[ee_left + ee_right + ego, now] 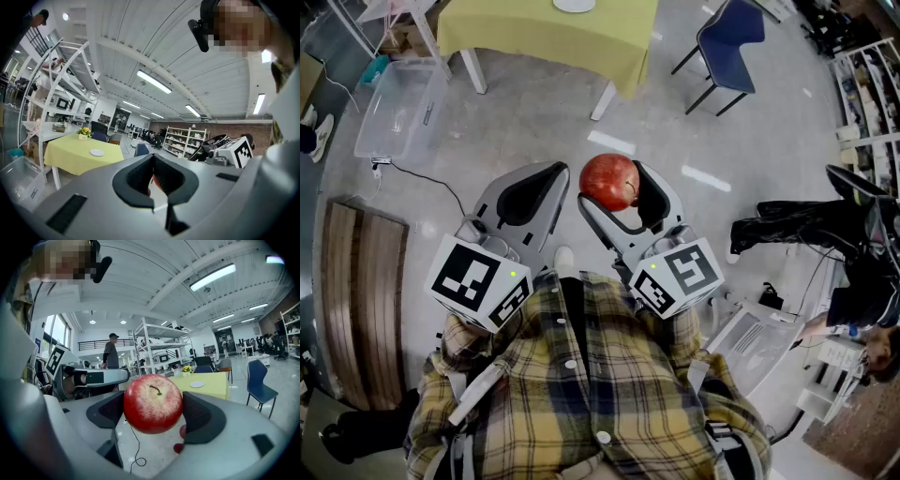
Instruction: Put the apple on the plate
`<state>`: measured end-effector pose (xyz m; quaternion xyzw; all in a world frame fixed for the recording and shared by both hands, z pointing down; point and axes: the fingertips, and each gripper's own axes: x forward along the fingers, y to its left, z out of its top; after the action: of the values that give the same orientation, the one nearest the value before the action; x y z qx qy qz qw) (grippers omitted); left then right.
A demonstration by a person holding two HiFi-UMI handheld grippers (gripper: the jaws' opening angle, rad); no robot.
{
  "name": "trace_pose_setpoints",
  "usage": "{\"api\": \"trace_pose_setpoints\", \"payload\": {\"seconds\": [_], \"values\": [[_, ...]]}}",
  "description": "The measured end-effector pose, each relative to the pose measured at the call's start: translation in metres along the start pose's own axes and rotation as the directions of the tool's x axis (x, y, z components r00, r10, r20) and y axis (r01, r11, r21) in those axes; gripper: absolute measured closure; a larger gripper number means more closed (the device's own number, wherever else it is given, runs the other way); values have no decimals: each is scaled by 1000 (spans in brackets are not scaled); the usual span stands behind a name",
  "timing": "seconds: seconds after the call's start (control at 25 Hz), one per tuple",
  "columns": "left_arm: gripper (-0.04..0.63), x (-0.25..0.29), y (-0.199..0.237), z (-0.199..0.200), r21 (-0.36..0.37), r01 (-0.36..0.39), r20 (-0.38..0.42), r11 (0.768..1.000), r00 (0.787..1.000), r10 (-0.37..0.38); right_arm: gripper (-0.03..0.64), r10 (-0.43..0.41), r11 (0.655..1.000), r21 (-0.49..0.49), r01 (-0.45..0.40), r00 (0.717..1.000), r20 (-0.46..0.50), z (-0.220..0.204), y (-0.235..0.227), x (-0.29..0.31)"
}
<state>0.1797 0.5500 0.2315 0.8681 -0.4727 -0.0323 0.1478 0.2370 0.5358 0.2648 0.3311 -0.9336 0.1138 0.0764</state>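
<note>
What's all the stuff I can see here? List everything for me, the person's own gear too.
apple: one, red, held in the air between the right claw's jaws
table: one, yellow cloth, ahead across the floor
plate: one, white, on the table
flower pot: one, yellow blooms, on the table
chair: one, blue, right of the table
bin: one, clear plastic, on the floor left of the table
bystander: one, dark clothes, standing far off
shirt: one, yellow and dark plaid, on the person
left claw: one, grey, shut, empty
right claw: one, grey, closed on the apple
</note>
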Motion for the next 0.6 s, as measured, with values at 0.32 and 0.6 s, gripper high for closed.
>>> {"api": "trace_pose_setpoints", "payload": {"seconds": [0.32,0.6], "values": [[588,8,-1,0,-21,-34,18,999,999,35,245,10,1000,6,-10,1000,1,0,-13,-10],[587,10,2,-3,-29,-93,27,995,995,94,245,32,999,18,-31,999,-18,-6,-25,-17]]}}
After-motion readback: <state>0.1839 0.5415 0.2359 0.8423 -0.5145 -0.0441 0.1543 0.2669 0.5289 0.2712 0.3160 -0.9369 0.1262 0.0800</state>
